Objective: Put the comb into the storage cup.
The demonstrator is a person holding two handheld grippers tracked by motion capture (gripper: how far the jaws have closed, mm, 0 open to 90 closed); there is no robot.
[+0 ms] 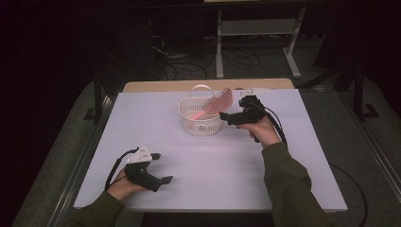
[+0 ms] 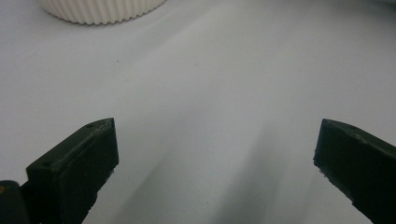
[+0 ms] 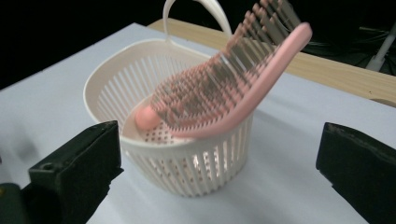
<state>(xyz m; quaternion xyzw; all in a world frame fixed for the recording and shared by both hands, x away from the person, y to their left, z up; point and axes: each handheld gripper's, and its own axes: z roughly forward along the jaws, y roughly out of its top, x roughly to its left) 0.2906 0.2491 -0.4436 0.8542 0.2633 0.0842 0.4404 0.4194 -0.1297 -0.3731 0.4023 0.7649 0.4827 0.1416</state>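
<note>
- A pink hairbrush [image 3: 224, 88] is being carried by a white slotted basket [image 3: 140, 74] standing toward the far middle of the white table [image 1: 213, 175]; its handle end is being held down inside the basket, while the bristled head is being propped on the rim and left jutting out over the side nearest the right gripper.
- The right gripper [image 1: 226, 117] is being held just beside the basket, with its jaws spread wide and nothing being gripped between them; in the right gripper view the basket and brush are being framed between the two jaws, with no contact being made.
- The left gripper [image 1: 161, 168] is being kept low at the near left of the table, well apart from the basket, its jaws likewise parted and nothing being held.
- The placing of the brush into the basket is being judged as done, since the brush is being supported by the basket alone.
- What is being left, by that judgement, is little: the right gripper being drawn clear, and perhaps the leaning brush being settled deeper.
</note>
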